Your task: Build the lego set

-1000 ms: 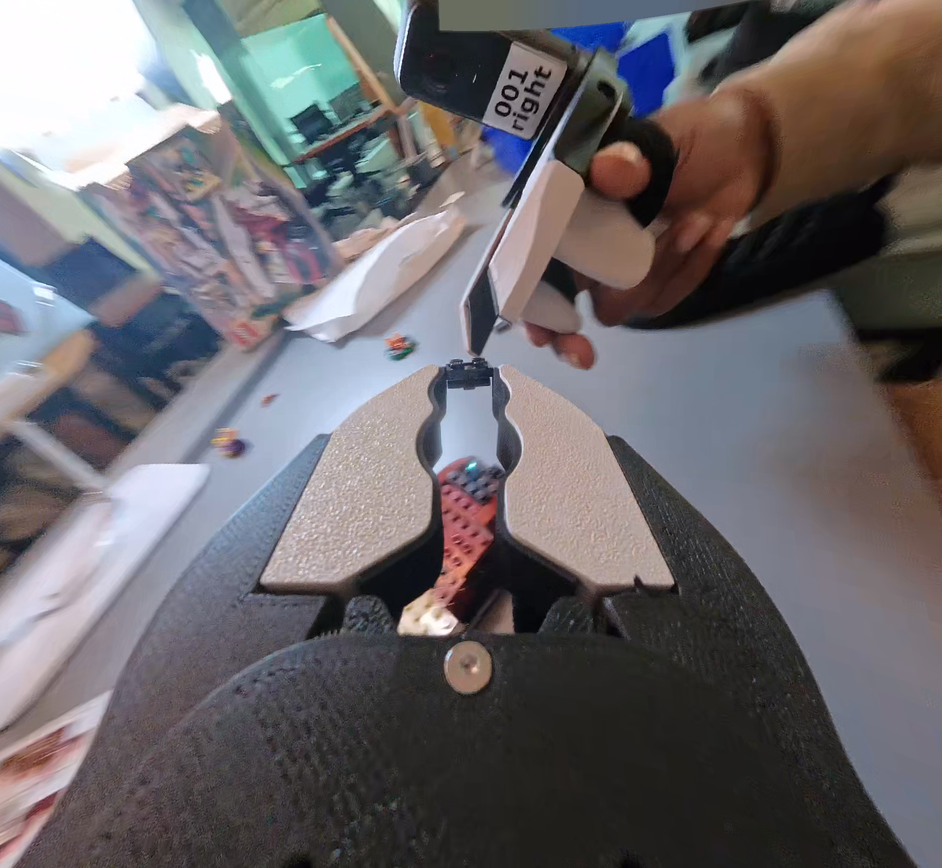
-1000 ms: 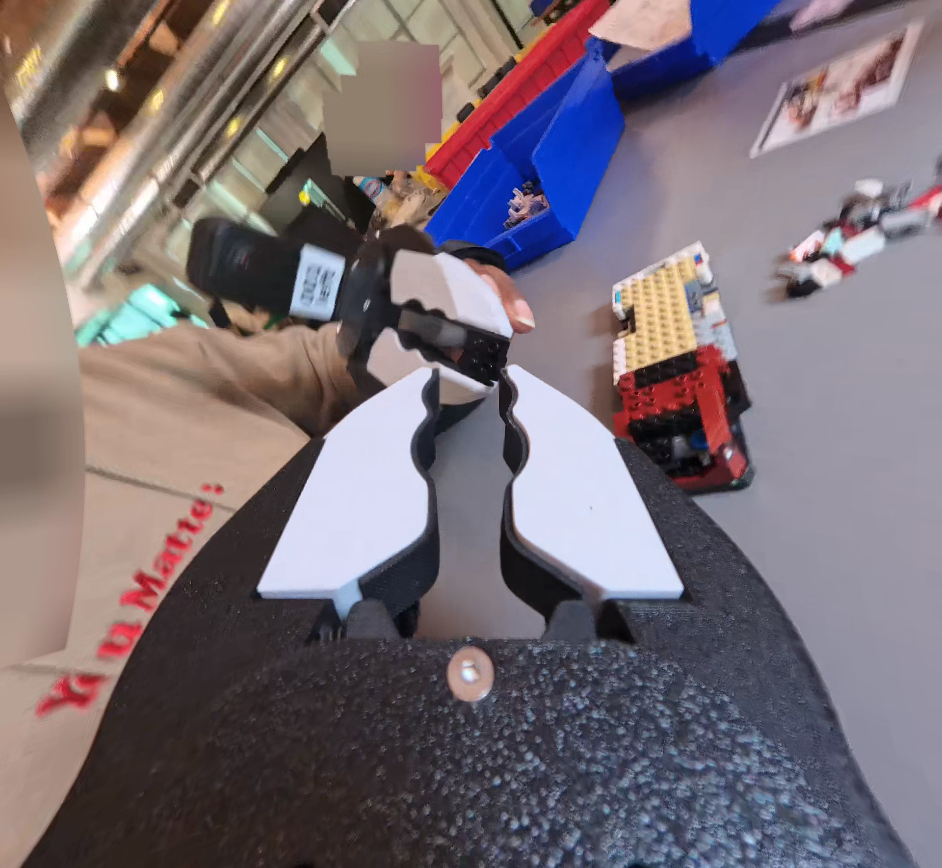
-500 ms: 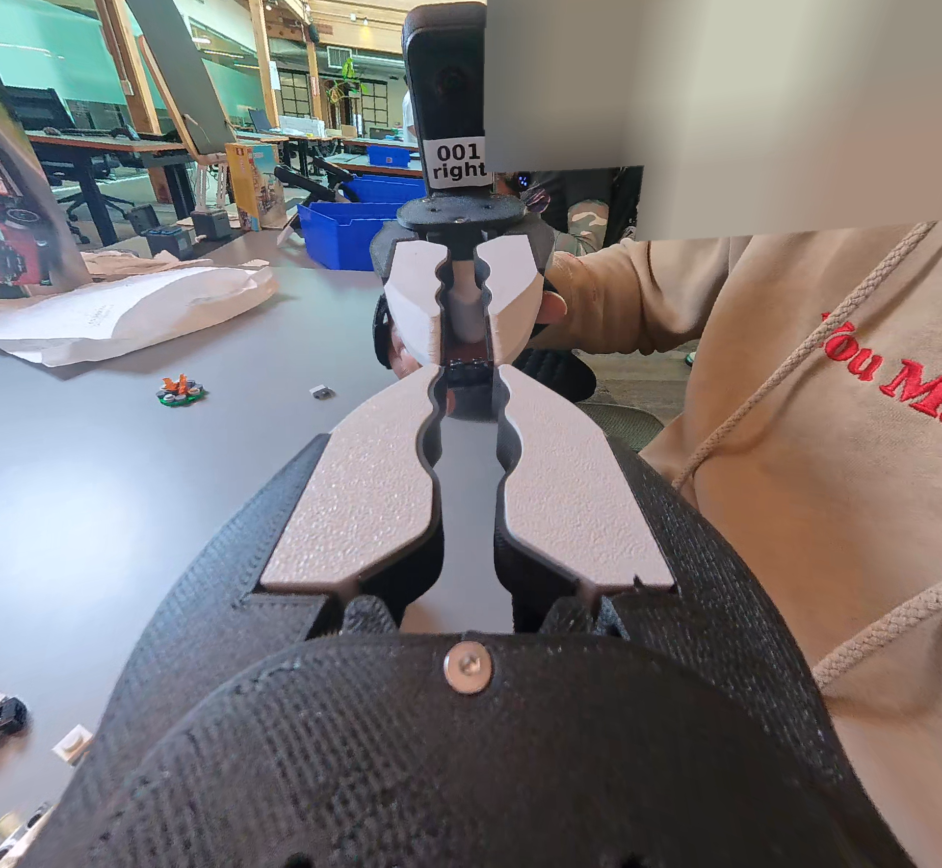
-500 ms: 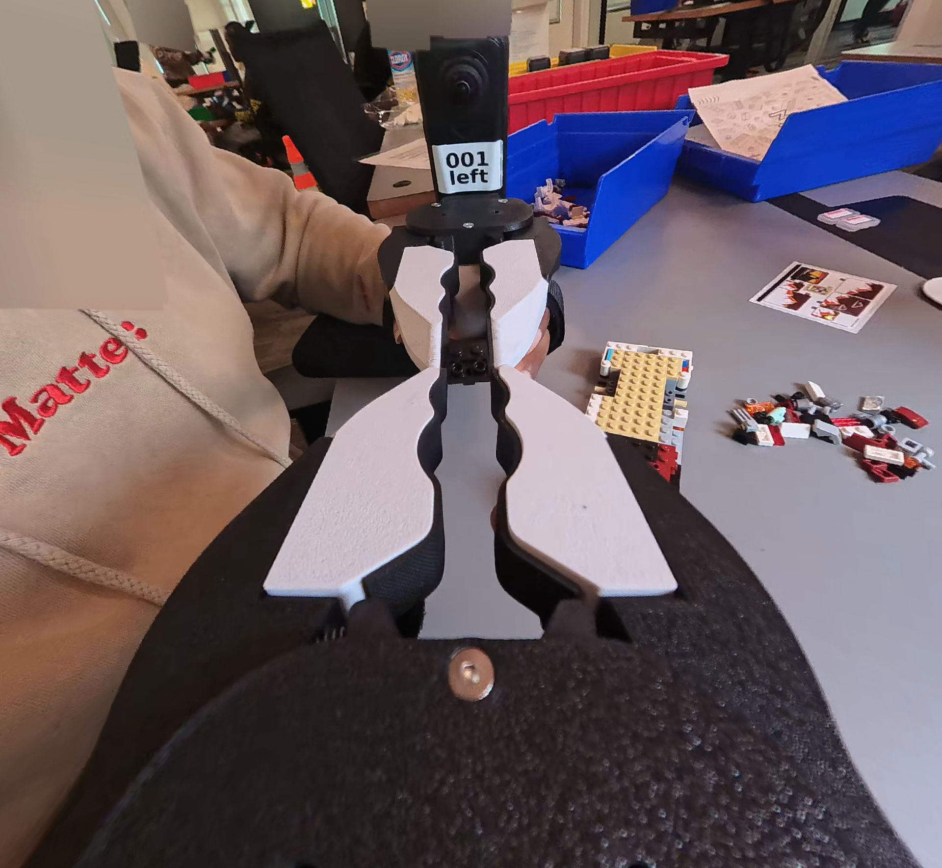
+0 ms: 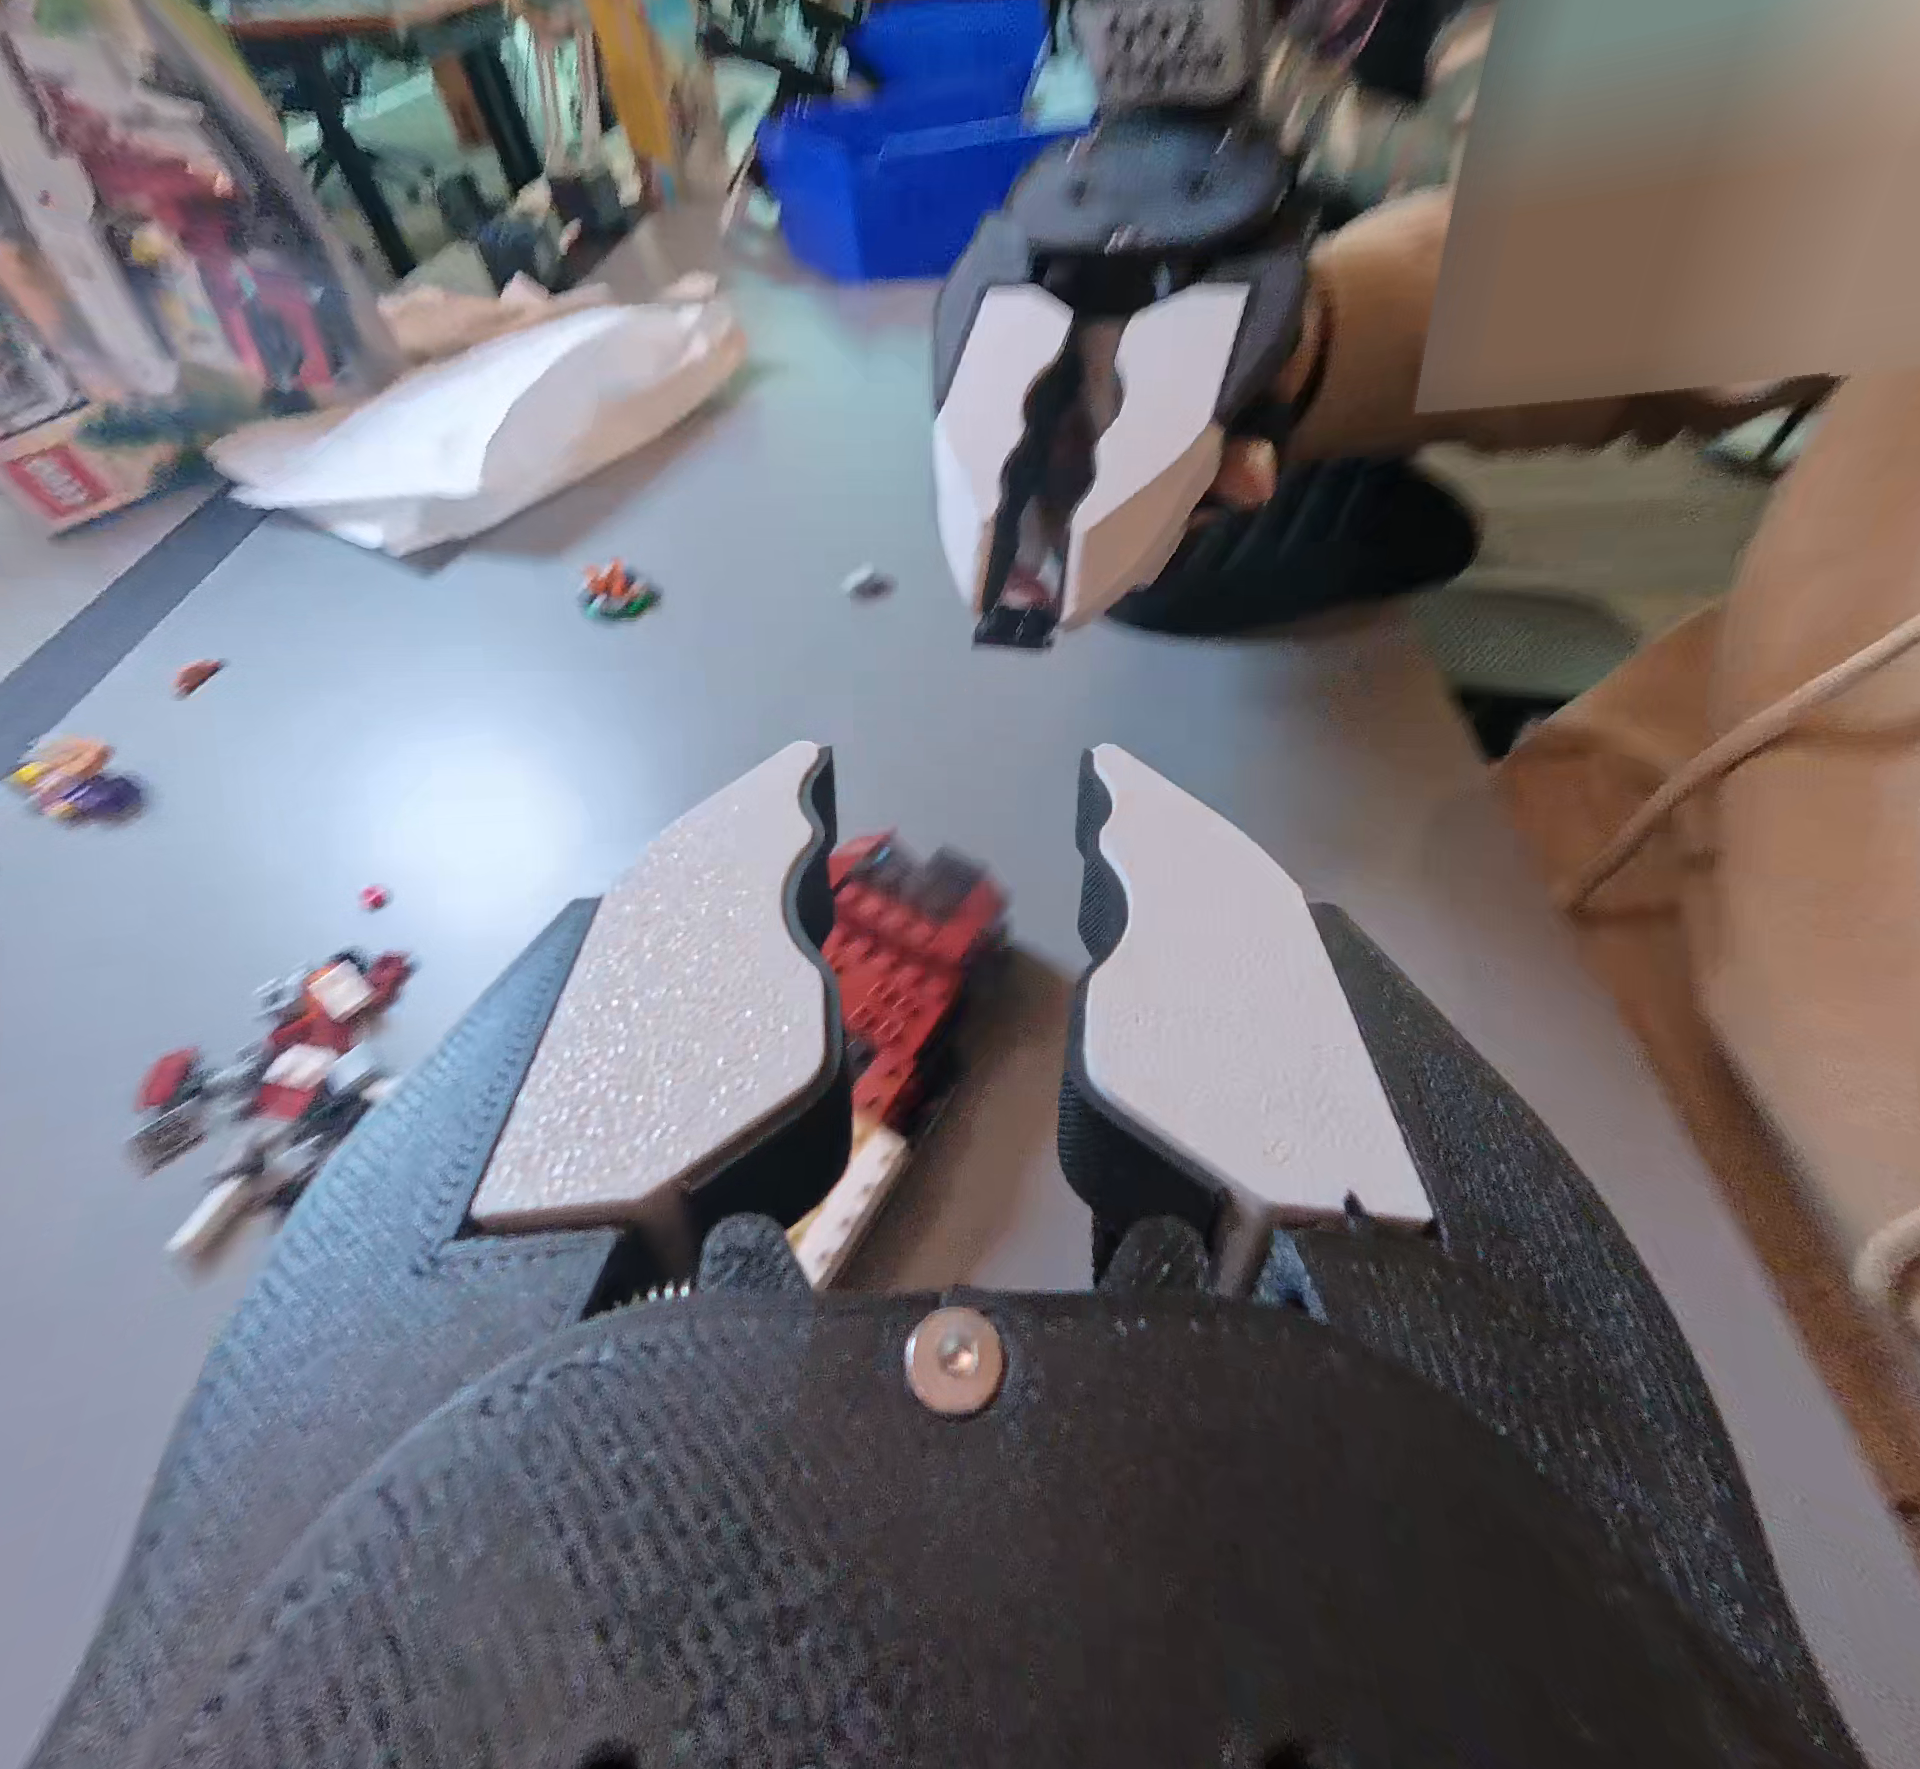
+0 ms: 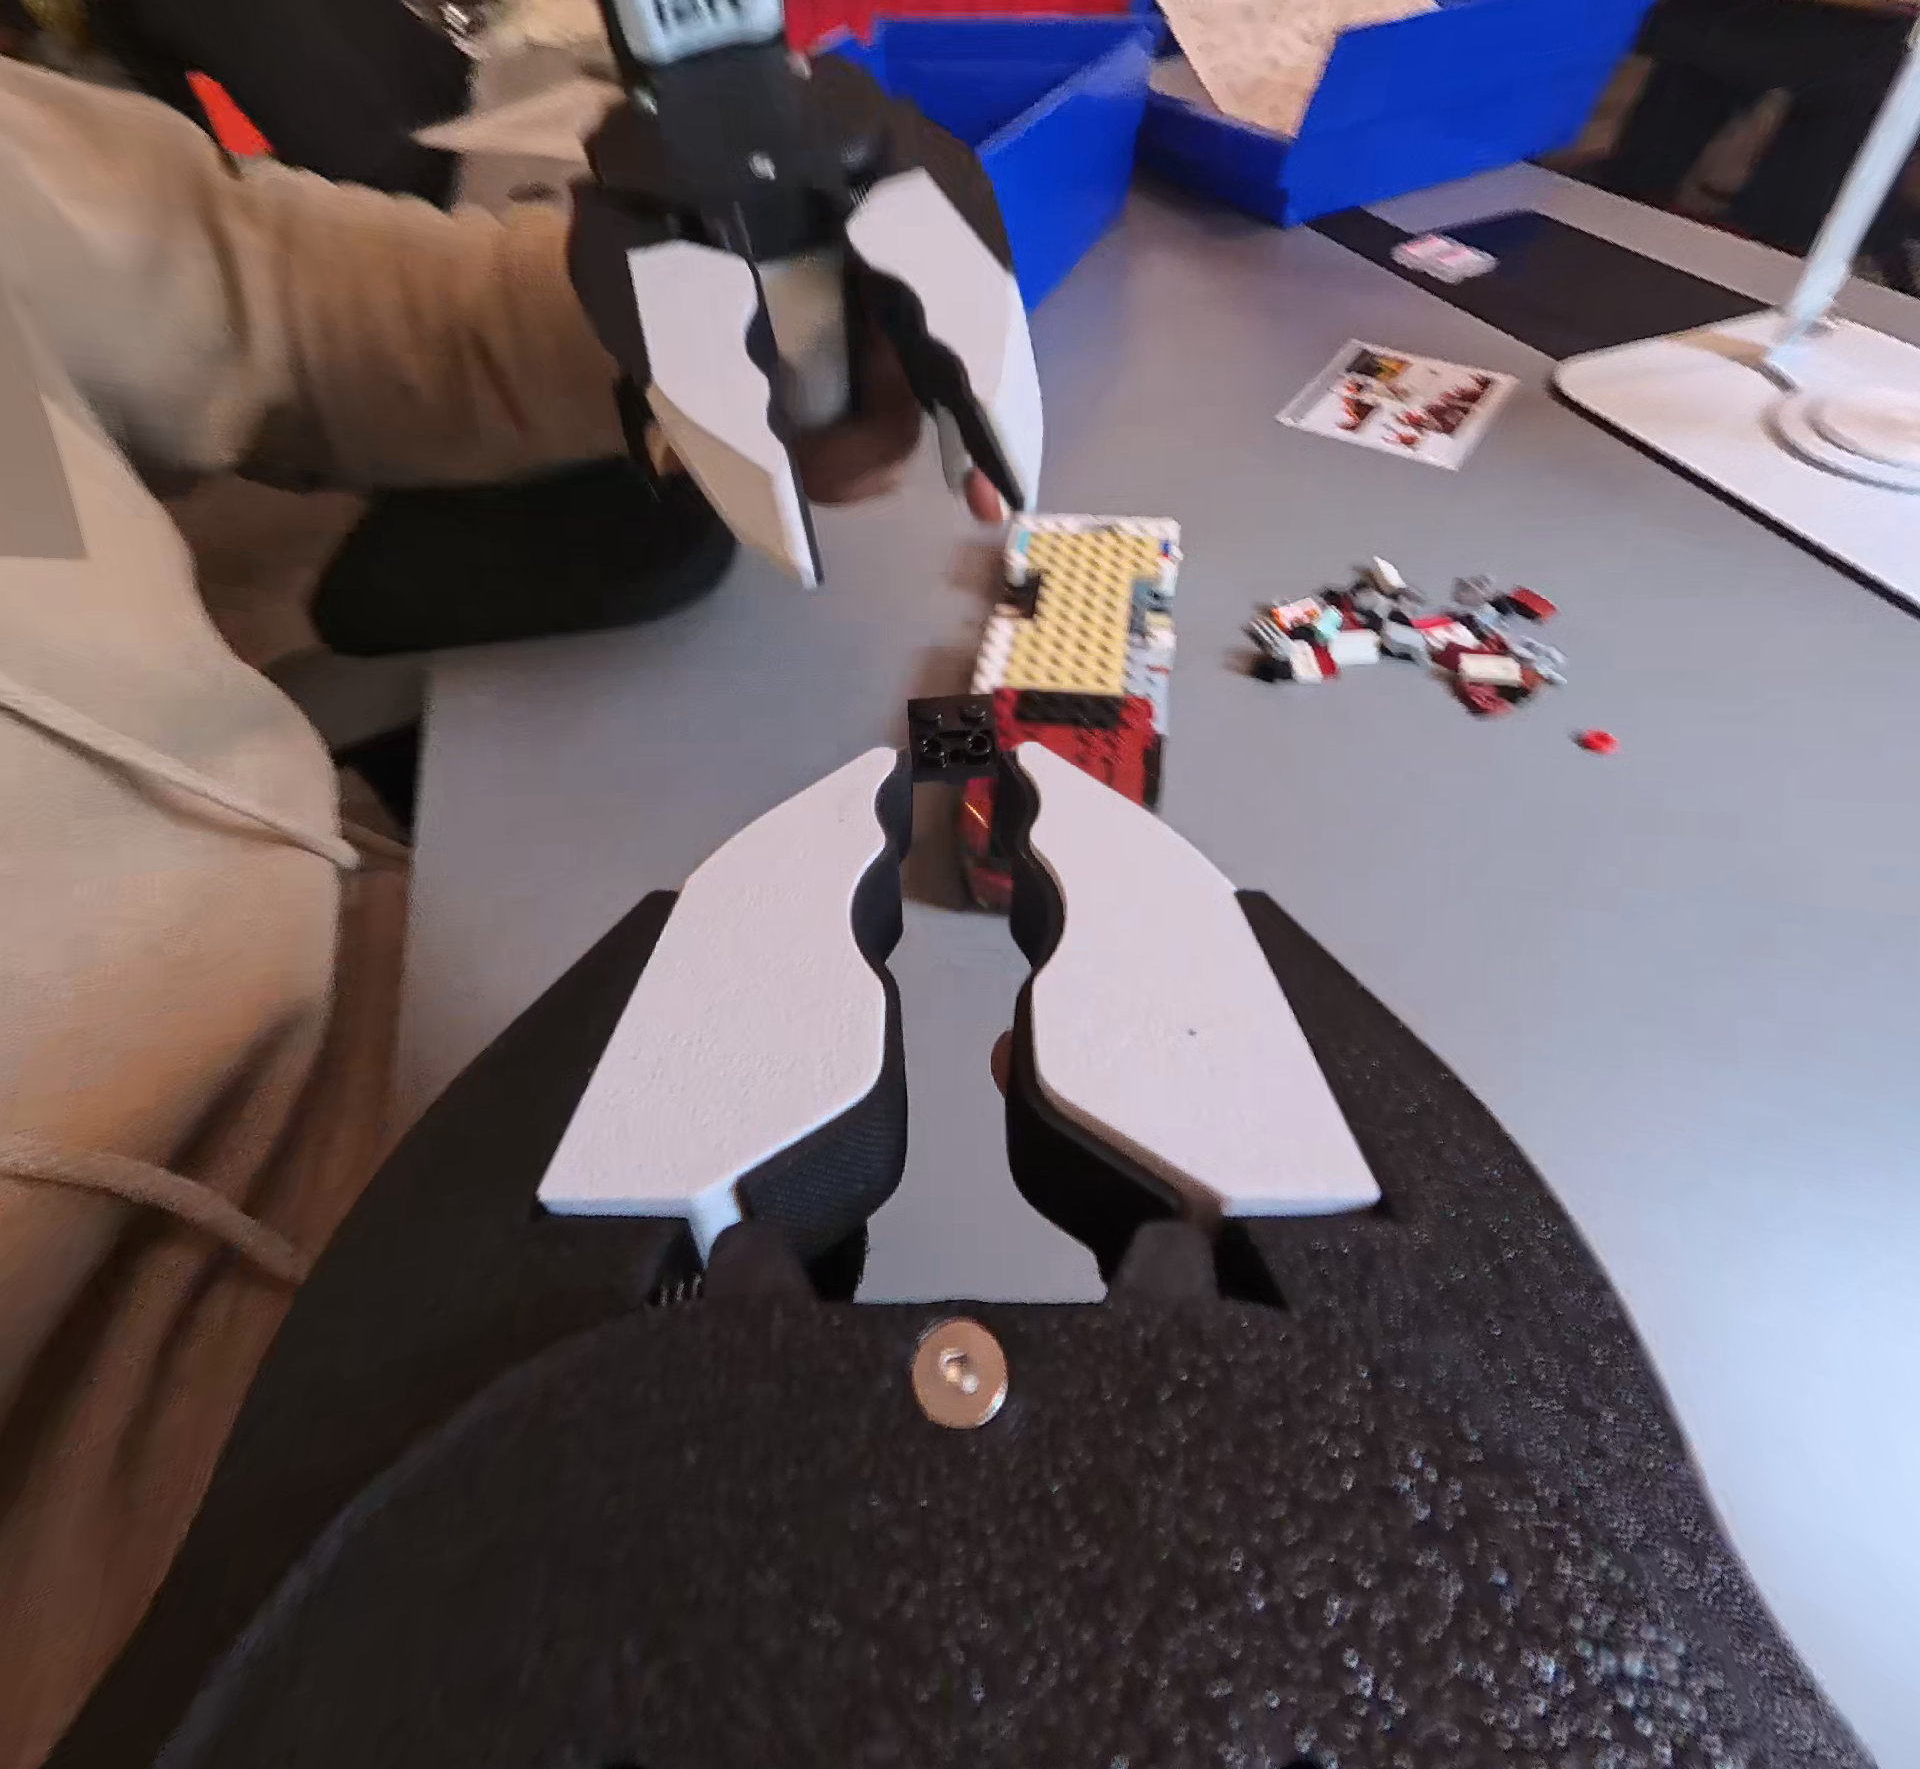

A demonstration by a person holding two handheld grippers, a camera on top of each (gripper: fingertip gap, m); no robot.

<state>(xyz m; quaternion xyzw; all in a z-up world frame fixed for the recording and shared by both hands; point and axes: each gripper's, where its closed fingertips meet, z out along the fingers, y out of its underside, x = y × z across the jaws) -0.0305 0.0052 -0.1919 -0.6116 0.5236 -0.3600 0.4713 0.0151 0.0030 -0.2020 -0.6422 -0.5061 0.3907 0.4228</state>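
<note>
Right claw (image 6: 954,755) clamped on small black brick (image 6: 950,745) at its tips, above grey worktop (image 6: 1455,888) beside red-and-tan brick build (image 6: 1081,639); left claw (image 5: 951,763) apart, bare, over build.

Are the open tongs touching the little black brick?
Apart. The left wrist view shows the left tongs wide open with bare grey table between them and the black brick, which sits in the right tongs.
</note>
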